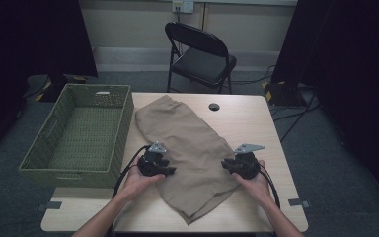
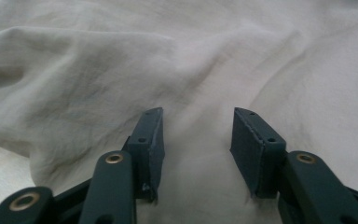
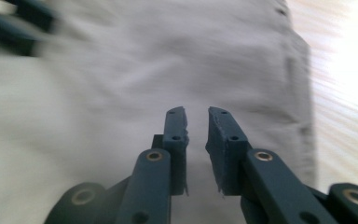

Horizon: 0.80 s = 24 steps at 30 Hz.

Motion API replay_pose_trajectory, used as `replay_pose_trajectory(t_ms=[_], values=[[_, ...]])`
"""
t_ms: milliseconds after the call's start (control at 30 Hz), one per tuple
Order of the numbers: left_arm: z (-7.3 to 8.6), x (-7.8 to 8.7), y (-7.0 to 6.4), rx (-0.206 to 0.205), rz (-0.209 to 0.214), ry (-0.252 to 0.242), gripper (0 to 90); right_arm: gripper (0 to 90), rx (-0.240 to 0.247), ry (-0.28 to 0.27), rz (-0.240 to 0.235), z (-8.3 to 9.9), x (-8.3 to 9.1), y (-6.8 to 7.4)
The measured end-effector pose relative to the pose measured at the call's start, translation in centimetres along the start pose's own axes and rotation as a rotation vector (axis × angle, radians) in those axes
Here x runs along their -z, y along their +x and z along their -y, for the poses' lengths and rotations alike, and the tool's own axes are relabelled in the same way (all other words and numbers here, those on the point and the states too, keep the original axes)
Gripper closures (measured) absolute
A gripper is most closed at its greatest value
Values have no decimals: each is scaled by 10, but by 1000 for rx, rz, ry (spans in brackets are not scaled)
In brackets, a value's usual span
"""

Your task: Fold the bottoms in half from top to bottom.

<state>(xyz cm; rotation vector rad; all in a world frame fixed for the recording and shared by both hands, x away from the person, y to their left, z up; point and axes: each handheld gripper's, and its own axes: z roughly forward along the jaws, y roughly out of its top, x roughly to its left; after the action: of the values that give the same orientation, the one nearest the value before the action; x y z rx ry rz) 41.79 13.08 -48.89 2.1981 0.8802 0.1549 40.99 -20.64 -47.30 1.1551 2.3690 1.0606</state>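
Observation:
A tan garment [image 1: 187,143] lies spread lengthwise down the middle of the light wooden table [image 1: 256,123]. My left gripper [image 1: 170,171] sits at the garment's left edge, held in a hand. In the left gripper view its jaws stand wide open [image 2: 198,126] low over the wrinkled cloth [image 2: 191,60], with nothing between them. My right gripper [image 1: 225,166] is at the garment's right edge. In the blurred right gripper view its jaws [image 3: 196,121] are open by a narrow gap, empty, above the cloth [image 3: 168,60] near its hemmed side.
A green woven basket [image 1: 126,123], empty, stands on the table's left side against the garment. A cable hole [image 1: 214,106] is near the far edge. A black folding chair [image 1: 202,54] stands beyond the table. Bare tabletop lies right of the garment.

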Motion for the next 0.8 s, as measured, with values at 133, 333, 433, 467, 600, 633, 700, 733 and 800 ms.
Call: replay_pose_trajectory(t_ms=[133, 333, 433, 467, 600, 633, 700, 733, 800], values=[[2, 2, -2, -19, -9, 6, 528, 684, -21, 64, 50, 7, -15, -9], [2, 1, -5, -39, -38, 9, 522, 671, 6, 59, 45, 14, -9, -6], [2, 1, -5, -42, -36, 8, 519, 670, 21, 66, 30, 20, -3, -2], [2, 2, -4, -39, -32, 6, 519, 670, 27, 69, 24, 22, 0, 0], [3, 1, -1, -31, -32, -11, 520, 670, 58, 70, -2, 29, 7, 8], [3, 1, 0, -33, -27, -10, 520, 670, 66, 72, -12, 31, 10, 10], [4, 1, 3, -19, -16, -21, 520, 670, 77, 75, -27, 36, 14, 15], [4, 1, 3, -20, -15, -20, 520, 670, 82, 77, -37, 38, 17, 18], [4, 1, 4, -21, -15, -25, 519, 667, 87, 85, -57, 41, 21, 24]])
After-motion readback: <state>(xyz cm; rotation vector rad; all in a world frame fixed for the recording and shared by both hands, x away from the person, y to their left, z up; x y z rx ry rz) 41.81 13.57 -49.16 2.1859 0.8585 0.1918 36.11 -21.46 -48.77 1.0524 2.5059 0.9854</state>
